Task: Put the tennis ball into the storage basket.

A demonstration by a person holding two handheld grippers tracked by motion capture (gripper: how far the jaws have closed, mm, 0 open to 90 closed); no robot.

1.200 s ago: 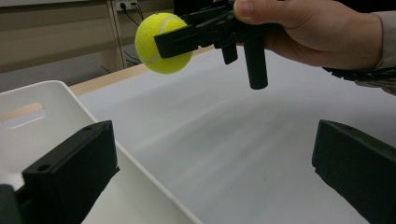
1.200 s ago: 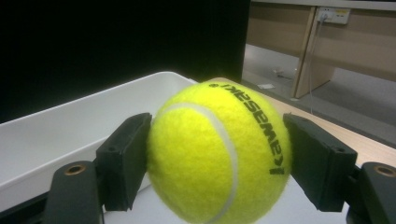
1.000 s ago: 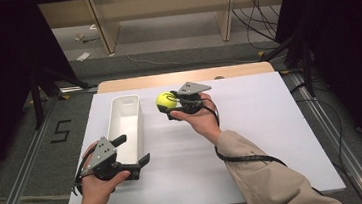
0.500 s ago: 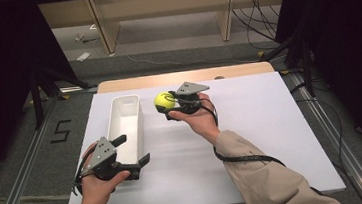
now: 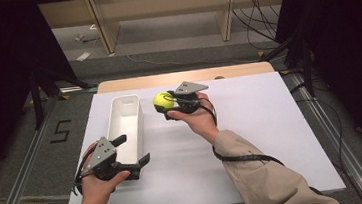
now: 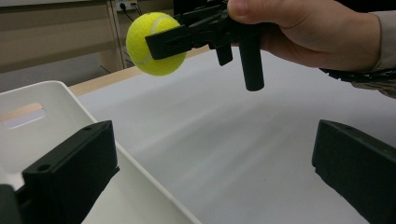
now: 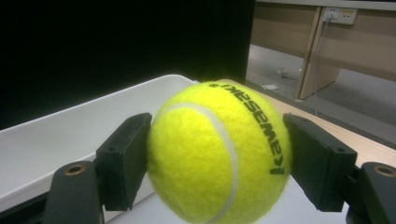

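Observation:
A yellow tennis ball (image 5: 163, 100) hangs above the white table, just right of the long white bin (image 5: 127, 128). My right gripper (image 5: 166, 101) is shut on it, a jaw pressed to each side (image 7: 218, 156). The ball (image 6: 154, 43) and the holding hand also appear in the left gripper view, above the bin's far end. My left gripper (image 5: 138, 154) stands open at the bin's near end, one jaw over the bin's inside (image 6: 42, 121) and the other over the bare table.
The white tabletop (image 5: 271, 123) stretches to the right of the bin. A wooden strip (image 5: 181, 77) runs along its far edge. Metal rails (image 5: 21, 187) flank the table, and shelving legs and cables stand on the floor beyond.
The right gripper has carried the ball slightly left, toward the bin. The left gripper has stayed put.

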